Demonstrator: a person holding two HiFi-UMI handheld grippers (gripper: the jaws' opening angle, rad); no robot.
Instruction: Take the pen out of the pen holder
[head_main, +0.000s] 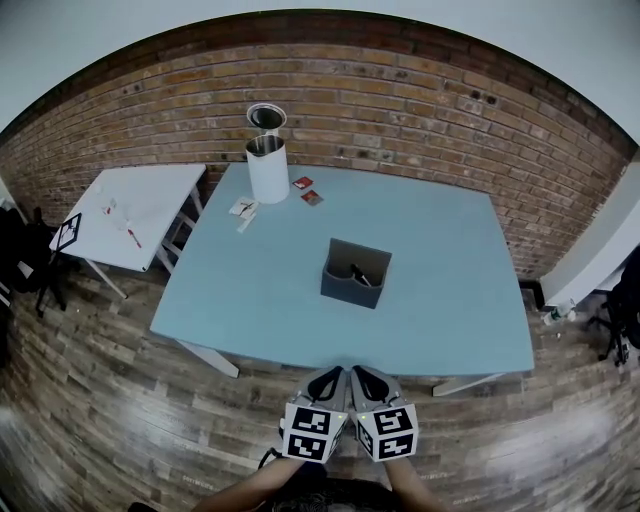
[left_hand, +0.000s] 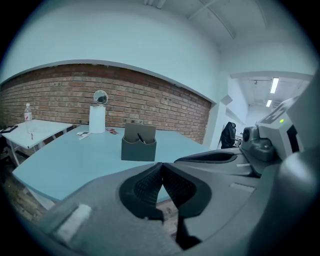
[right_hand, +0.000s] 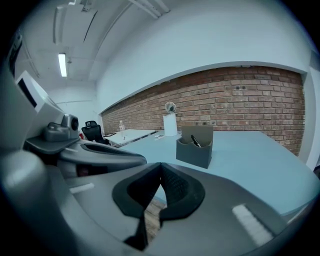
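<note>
A dark grey pen holder (head_main: 355, 273) stands near the middle of the light blue table (head_main: 250, 290), with a black pen (head_main: 359, 274) leaning inside it. The same pen holder (left_hand: 138, 142) shows ahead in the left gripper view and the pen holder (right_hand: 195, 146) with the pen (right_hand: 195, 140) ahead in the right gripper view. Both grippers hover side by side off the table's near edge, well short of the holder. The left gripper (head_main: 326, 381) and the right gripper (head_main: 366, 381) have their jaws pressed together with nothing between them.
A white cylinder (head_main: 267, 168) topped by a small round mirror (head_main: 266, 117) stands at the table's far left, with small cards (head_main: 307, 190) beside it. A white side table (head_main: 140, 213) stands to the left. A brick wall runs behind. An office chair (left_hand: 228, 135) sits at the right.
</note>
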